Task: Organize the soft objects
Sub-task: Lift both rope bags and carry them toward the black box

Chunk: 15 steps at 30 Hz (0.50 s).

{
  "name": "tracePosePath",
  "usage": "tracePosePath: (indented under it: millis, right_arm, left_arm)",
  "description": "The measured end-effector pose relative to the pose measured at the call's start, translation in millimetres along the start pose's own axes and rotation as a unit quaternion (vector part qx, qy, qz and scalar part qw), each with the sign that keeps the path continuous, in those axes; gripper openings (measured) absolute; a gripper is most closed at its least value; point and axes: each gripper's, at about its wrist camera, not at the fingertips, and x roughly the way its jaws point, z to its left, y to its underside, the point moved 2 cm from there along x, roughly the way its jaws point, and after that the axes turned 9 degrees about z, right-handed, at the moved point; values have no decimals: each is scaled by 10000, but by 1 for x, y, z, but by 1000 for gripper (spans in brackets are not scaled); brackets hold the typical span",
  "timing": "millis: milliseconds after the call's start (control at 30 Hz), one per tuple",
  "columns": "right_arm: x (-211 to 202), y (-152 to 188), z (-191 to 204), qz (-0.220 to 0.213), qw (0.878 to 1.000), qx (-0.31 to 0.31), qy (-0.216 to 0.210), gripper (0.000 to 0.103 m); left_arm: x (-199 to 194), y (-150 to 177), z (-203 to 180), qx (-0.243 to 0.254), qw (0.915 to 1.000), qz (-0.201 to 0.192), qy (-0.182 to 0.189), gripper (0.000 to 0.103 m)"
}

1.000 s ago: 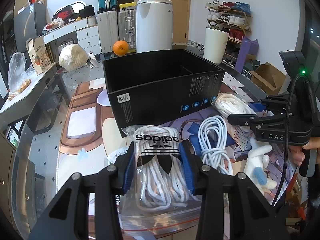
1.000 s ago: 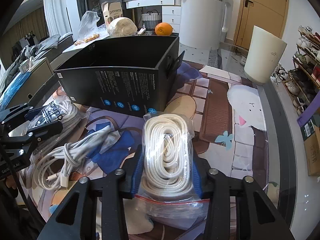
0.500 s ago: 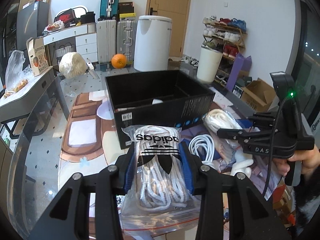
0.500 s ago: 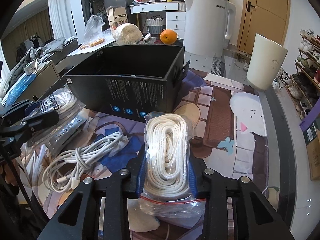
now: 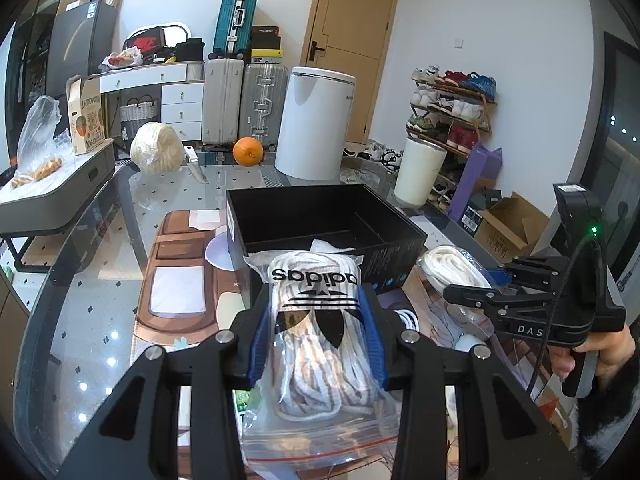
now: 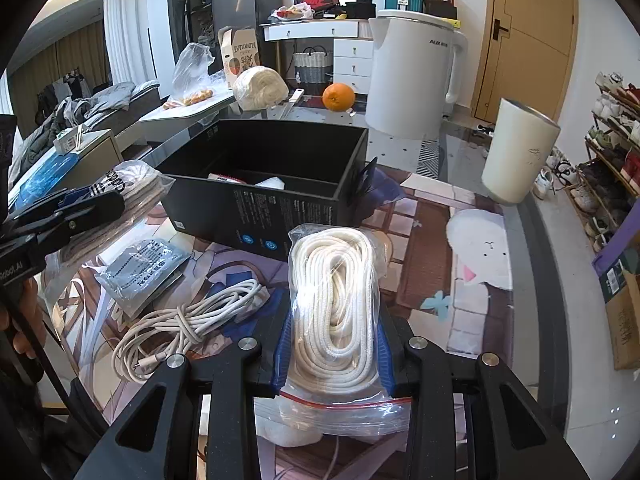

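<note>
While the black box point(image 5: 320, 220) sits open ahead on the worktop point(image 5: 100, 240), my left tool point(image 5: 316, 336) clamps the adidas lace bag point(image 5: 316, 320) and my right tool point(image 6: 334, 344) clamps the cream rope bag point(image 6: 334, 300).

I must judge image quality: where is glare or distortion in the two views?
Left wrist view: ceiling lights glint on the glass table; straight edges bow near the rim. Right wrist view: glare whitens the rope bag; the door curves.

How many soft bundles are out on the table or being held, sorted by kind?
Bagged white laces or rope: 2, the adidas bag and the rope bag
Loose white cable bundle: 1
Grey flat packet: 1
Total: 4
</note>
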Motion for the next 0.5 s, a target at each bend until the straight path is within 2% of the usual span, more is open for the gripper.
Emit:
tracePosePath:
  millis: [267,500]
  right_arm:
    - [-20,0,-8,-182,9997,87,148,35]
    - [-43,-6,-4,-439,9990,72,57,35]
  left_arm:
    - [-2,-5,1,9,9999,-105,-46,39]
    - [-7,-13,2,48,9996,-241,-131,39]
